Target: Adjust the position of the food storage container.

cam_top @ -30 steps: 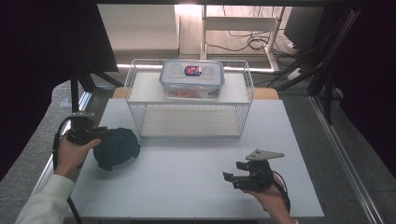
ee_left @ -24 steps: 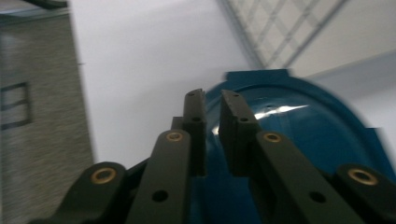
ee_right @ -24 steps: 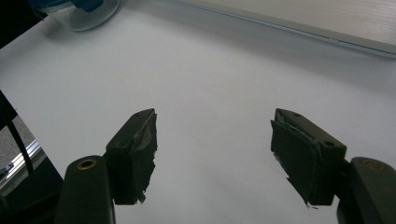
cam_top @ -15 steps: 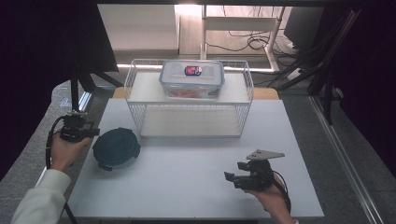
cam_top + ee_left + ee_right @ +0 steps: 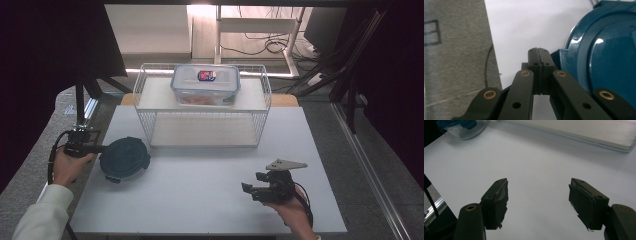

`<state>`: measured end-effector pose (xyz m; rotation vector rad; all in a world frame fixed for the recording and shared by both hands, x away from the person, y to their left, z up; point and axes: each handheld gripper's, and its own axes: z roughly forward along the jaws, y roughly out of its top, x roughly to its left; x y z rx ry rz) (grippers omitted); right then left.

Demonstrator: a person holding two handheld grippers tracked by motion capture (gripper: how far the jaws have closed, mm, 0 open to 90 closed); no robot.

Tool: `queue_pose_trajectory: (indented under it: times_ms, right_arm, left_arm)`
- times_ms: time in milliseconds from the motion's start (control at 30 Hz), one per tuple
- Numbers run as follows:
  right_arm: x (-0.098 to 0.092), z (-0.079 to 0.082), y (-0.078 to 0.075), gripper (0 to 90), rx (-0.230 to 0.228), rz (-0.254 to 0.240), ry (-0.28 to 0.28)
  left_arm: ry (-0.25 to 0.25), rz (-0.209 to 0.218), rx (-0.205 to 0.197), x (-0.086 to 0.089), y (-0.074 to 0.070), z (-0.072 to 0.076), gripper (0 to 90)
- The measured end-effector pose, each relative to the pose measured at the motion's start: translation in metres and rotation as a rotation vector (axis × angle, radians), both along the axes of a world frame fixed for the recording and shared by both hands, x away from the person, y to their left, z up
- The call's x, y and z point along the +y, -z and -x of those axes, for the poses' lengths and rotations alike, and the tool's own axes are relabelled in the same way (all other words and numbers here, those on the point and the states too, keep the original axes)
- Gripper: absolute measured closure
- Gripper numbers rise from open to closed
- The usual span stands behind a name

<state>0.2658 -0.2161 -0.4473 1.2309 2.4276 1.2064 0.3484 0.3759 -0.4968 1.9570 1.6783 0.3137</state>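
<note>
A round clear container with a dark blue lid [image 5: 124, 158] lies flat on the white table at the left. My left gripper [image 5: 95, 148] is just left of it, jaws shut with nothing between them. In the left gripper view the shut tips [image 5: 539, 53] sit beside the lid's [image 5: 604, 57] latch edge. My right gripper [image 5: 248, 190] hovers low over the table's front right, open and holding nothing. In the right gripper view its gap [image 5: 538, 195] faces bare table, with the round container [image 5: 464, 126] far off at the top left.
A white wire rack [image 5: 265, 85] stands at the back of the white table [image 5: 200, 185]. On its upper shelf rests a clear rectangular lidded box [image 5: 205, 85]. The rack's lower board [image 5: 586, 132] shows in the right gripper view. Grey floor lies past the table's left edge.
The round container, tilted up at my left gripper a second ago, now lies flat on the table. The left gripper has drawn back to the left. The right gripper has stayed put.
</note>
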Motion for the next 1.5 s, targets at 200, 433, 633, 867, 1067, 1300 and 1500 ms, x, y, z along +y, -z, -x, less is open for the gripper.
queue_pose_trajectory:
  times_ms: [200, 433, 633, 867, 1067, 1300, 1500]
  right_arm:
    - [0.0, 0.0, 0.0, 31.3, -0.004, 0.009, -0.002]
    - [0.003, 0.0, 0.0, 31.3, -0.004, 0.013, -0.009]
    - [0.002, 0.0, 0.0, 31.3, -0.004, 0.014, -0.007]
    - [0.004, 0.001, 0.0, 31.4, -0.003, 0.018, -0.014]
    - [0.004, 0.001, 0.0, 31.4, -0.002, 0.016, -0.009]
    - [0.004, 0.001, 0.0, 31.5, -0.002, 0.016, -0.006]
    - [0.004, 0.001, 0.0, 31.5, -0.002, 0.016, -0.005]
  left_arm:
    - [0.014, 0.009, -0.018, 0.001, 0.002, 0.001, 90.0]
    - [0.068, 0.018, -0.029, -0.011, 0.001, -0.001, 90.0]
    - [0.113, 0.026, -0.029, -0.029, 0.001, 0.003, 90.0]
    - [0.132, 0.053, -0.024, -0.045, 0.001, 0.011, 90.0]
    - [0.155, 0.059, -0.035, -0.059, 0.002, 0.019, 90.0]
    - [0.179, 0.071, -0.036, -0.078, 0.002, 0.03, 90.0]
    - [0.188, 0.125, -0.038, -0.085, 0.005, 0.036, 90.0]
